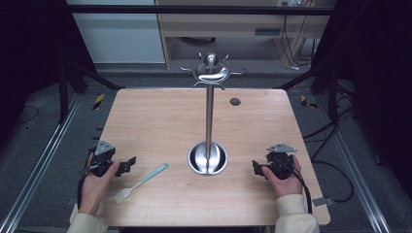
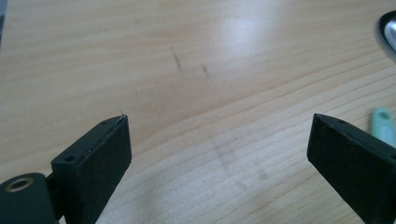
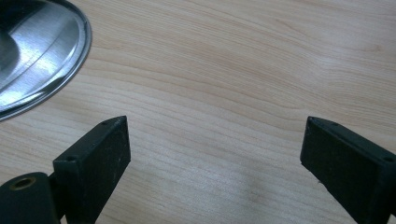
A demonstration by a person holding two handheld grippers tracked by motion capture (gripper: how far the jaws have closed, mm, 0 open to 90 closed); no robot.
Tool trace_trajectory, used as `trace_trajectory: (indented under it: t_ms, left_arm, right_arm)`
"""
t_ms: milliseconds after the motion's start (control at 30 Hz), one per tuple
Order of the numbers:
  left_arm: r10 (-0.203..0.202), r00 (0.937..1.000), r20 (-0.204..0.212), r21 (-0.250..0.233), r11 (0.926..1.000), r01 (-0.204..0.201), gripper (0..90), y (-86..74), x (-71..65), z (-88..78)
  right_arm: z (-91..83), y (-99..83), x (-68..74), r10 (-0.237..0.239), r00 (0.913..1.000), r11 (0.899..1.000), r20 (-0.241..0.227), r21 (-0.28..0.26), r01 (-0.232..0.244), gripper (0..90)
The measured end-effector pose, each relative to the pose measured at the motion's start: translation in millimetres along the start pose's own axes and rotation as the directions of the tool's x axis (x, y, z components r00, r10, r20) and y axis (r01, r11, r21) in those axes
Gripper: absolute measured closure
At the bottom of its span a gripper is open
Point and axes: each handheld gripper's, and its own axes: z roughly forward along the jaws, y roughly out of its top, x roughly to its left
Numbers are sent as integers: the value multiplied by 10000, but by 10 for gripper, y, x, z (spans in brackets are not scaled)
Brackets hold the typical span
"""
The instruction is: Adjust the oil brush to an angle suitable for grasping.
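The left gripper (image 1: 127, 164) rests near the table's (image 1: 160, 116) left edge, its jaws spread wide with nothing between them. The right gripper (image 1: 256, 168) sits near the right edge, likewise released and empty. Between them runs a broad band of bare wood, broken by the steel stand (image 1: 209, 116), whose round base (image 1: 208, 159) lies in the middle toward the near side. The pale green brush (image 1: 141, 182) lies flat just right of the left gripper, apart from it, its handle angled up toward the base and its pale head nearest the front edge.

In the left gripper view only the rounded tip of the brush handle (image 2: 384, 125) peeks out beside the right-hand jaw (the rest is cut off by the frame), and a sliver of the base (image 2: 389, 29) shows at the top right corner. In the right gripper view the base (image 3: 42, 46) is cropped at the upper left.

The tabletop is light wood with rounded corners and a small dark disc (image 1: 235, 101) near the far edge. It stands on grey floor between metal rails (image 1: 43, 160), with cables (image 1: 335, 170) trailing at the right and a wooden desk (image 1: 233, 24) beyond.
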Motion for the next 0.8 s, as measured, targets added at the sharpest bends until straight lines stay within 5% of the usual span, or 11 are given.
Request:
trace_trajectory:
  t_ms: [200, 267, 433, 500, 567, 600, 733, 800]
  left_arm:
    - [508, 9986, 119, 24, 9987, -509, 112, 63, -156, -75]
    - [635, 9977, 238, 72, 9979, -636, 204, 103, -208, -93]
    - [1393, 9891, 471, 421, 9891, -1413, 287, 267, -319, -7]
    - [1943, 9769, 885, 855, 9757, -2018, 422, 349, -430, 124]
    - [2085, 9729, 1004, 983, 9709, -2182, 469, 350, -476, 160]
    - [2260, 9679, 1099, 1089, 9652, -2377, 574, 341, -519, 184]
    - [2661, 9472, 1790, 1564, 9428, -2944, 761, 244, -651, 253]
    - [2659, 9455, 1880, 1708, 9391, -2981, 827, 229, -660, 260]
  right_arm:
    - [-9, 5, 9, 5, 10000, 10000, -32, -51, -5, 90]
    - [-9, 2, 3, -7, 10000, 10000, 7, -32, 7, 91]
    - [5, -8, -1, -45, 10000, 10000, 37, 43, 44, 92]
    - [16, -18, 0, -33, 10000, 9999, 74, 118, 32, 94]
    - [17, -19, 0, -30, 10000, 9999, 85, 141, 29, 94]
    - [19, -23, 1, -28, 9999, 9999, 97, 145, 26, 104]
    - [24, -18, 4, -42, 9999, 9998, 109, 171, 40, 104]
    - [22, -17, 7, -26, 9999, 9999, 98, 148, 25, 104]
